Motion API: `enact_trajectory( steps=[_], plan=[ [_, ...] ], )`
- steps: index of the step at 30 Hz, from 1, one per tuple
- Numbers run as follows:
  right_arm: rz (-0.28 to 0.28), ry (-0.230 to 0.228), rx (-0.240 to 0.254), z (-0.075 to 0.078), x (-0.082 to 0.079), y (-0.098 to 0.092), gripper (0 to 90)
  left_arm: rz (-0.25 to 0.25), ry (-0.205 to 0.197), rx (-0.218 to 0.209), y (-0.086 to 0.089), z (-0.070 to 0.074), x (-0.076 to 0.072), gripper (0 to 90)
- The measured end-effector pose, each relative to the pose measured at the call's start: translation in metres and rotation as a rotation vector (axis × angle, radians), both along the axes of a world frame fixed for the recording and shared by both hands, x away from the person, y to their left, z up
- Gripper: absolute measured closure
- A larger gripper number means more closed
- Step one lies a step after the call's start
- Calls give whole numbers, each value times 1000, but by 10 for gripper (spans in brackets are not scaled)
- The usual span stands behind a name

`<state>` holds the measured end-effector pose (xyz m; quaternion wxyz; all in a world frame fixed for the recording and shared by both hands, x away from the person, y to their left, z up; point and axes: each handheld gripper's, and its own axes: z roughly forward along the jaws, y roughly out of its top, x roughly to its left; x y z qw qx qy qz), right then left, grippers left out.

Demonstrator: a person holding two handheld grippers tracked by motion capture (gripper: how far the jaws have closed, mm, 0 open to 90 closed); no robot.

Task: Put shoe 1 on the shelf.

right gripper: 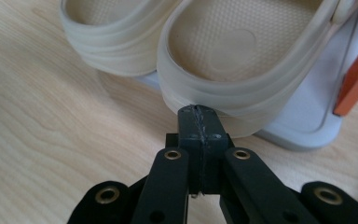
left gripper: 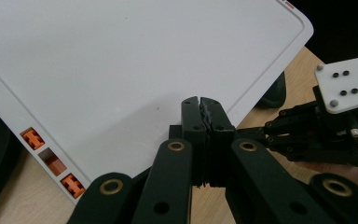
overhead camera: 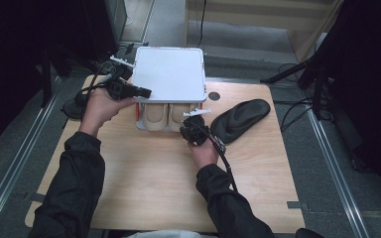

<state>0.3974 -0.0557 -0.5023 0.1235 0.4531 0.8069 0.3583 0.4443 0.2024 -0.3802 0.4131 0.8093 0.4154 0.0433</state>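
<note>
While my left gripper (overhead camera: 144,92), jaws pressed together, steadies the white box lid (overhead camera: 168,74), my right gripper (right gripper: 198,114), jaws likewise together, nudges the beige clog (right gripper: 242,51), seemingly seating the pair; next, close the lid.

Near half of the wooden table (overhead camera: 144,173): bare board, open to a hand from the front edge right up to the white box (overhead camera: 168,74). The box front stood open but was taken up by two beige clogs (right gripper: 242,51) set side by side, heels outward, the closed right gripper (right gripper: 198,109) at the heel rim of one. Right of the box, a black insole (overhead camera: 240,119) lay across the passage; the closed left gripper (overhead camera: 146,92) occupied the box's left edge.
</note>
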Motion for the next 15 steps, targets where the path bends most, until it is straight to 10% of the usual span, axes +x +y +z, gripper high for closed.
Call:
enact_trajectory(
  steps=[15],
  plan=[
    [59,9,52,10,-21,-21,882,-17,13,-20,0,2,0,731]
  ],
)
